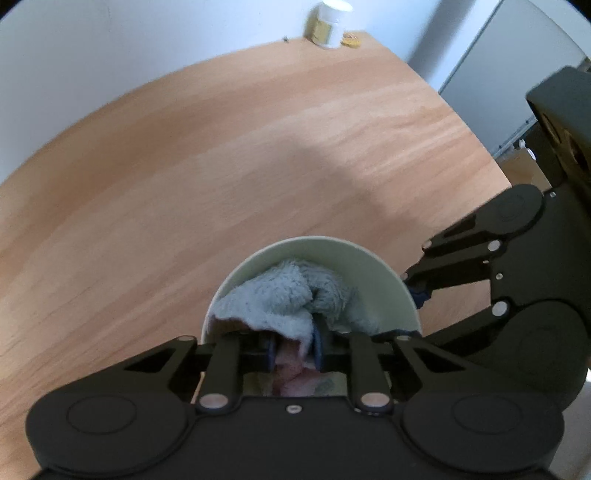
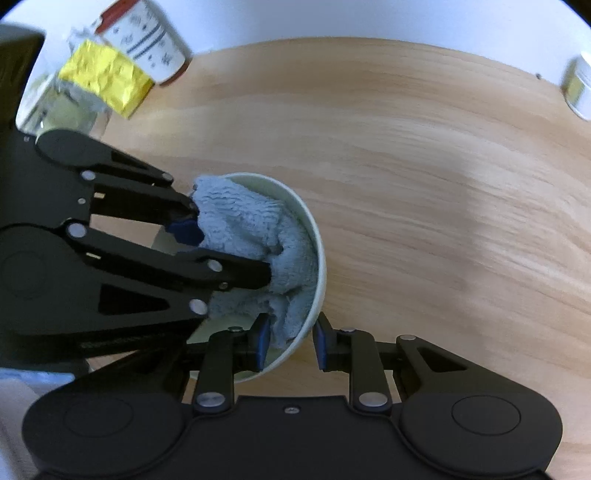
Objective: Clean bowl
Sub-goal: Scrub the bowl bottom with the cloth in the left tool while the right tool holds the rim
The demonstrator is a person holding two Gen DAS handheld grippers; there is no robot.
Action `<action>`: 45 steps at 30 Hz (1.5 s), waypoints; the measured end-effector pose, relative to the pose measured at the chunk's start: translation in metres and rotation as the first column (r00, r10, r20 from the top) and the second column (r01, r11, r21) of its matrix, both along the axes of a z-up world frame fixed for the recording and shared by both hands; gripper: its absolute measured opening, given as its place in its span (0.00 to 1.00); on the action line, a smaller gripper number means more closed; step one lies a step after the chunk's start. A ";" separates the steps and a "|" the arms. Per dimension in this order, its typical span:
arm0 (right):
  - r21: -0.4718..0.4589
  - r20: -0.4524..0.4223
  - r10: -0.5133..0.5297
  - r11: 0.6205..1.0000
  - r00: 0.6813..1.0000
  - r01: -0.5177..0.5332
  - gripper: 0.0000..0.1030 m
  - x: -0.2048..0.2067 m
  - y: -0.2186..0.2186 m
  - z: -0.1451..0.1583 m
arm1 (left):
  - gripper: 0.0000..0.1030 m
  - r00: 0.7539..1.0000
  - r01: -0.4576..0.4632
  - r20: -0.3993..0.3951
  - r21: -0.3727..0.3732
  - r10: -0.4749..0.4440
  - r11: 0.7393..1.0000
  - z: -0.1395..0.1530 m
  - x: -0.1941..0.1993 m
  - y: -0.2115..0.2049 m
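A pale green bowl (image 1: 369,266) is held above a wooden table, tilted on its side. A light blue fluffy cloth (image 1: 284,299) fills its inside. My left gripper (image 1: 293,345) is shut on the cloth and presses it into the bowl. In the right wrist view the bowl (image 2: 316,236) and cloth (image 2: 247,229) sit left of centre. My right gripper (image 2: 290,341) is shut on the bowl's rim, one blue pad inside and one outside. The left gripper (image 2: 225,251) reaches into the bowl from the left. The right gripper (image 1: 415,295) shows at the right of the left wrist view.
The wooden table (image 1: 221,166) spreads under both grippers. A white jar (image 1: 330,24) with a yellow label stands at its far edge by the wall. In the right wrist view a yellow foil packet (image 2: 107,79) and a patterned cup (image 2: 155,40) stand at the upper left.
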State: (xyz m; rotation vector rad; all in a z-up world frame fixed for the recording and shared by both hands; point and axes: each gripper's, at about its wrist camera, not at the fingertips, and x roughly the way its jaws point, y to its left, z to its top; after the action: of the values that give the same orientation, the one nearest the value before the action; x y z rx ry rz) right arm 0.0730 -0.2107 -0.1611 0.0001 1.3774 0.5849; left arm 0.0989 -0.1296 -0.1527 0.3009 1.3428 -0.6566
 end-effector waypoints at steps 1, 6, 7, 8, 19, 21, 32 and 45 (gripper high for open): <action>-0.009 0.004 0.008 1.000 1.000 -0.008 0.26 -0.001 0.002 -0.001 | 0.16 1.000 -0.002 -0.005 -0.005 0.002 1.000 0.000 0.001 0.001; -0.132 0.074 0.091 0.988 0.993 -0.081 0.27 -0.003 0.019 0.006 | 0.16 0.998 0.061 -0.004 0.037 -0.061 0.997 0.000 0.002 -0.003; -0.150 0.081 0.103 0.985 0.991 -0.090 0.27 -0.003 0.022 0.007 | 0.16 0.994 0.105 0.017 0.076 -0.107 0.992 0.001 -0.001 -0.006; -0.160 0.082 0.109 0.983 0.991 -0.095 0.26 -0.003 0.022 0.007 | 0.16 0.992 0.124 0.024 0.089 -0.127 0.988 0.002 -0.003 -0.006; -0.211 0.104 0.138 0.971 0.985 -0.114 0.26 0.002 0.025 0.010 | 0.14 0.966 0.199 0.126 0.182 -0.223 0.963 0.025 -0.023 -0.005; -0.215 0.105 0.135 0.970 0.985 -0.110 0.26 0.003 0.025 0.010 | 0.14 0.965 0.201 0.134 0.181 -0.226 0.963 0.032 -0.024 -0.002; -0.187 0.090 0.090 0.980 0.992 -0.072 0.26 0.012 0.019 0.006 | 0.14 0.959 0.213 0.142 0.208 -0.245 0.955 0.023 -0.031 -0.008; -0.128 0.057 0.016 0.992 0.998 -0.009 0.17 0.016 0.014 -0.006 | 0.14 0.947 0.275 0.119 0.185 -0.300 0.943 0.004 -0.034 -0.019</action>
State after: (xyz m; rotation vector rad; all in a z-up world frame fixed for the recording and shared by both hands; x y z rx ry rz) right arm 0.0892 -0.1965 -0.1667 -0.1280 1.3574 0.5028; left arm 0.0652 -0.1491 -0.1490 0.6790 1.2256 -0.7515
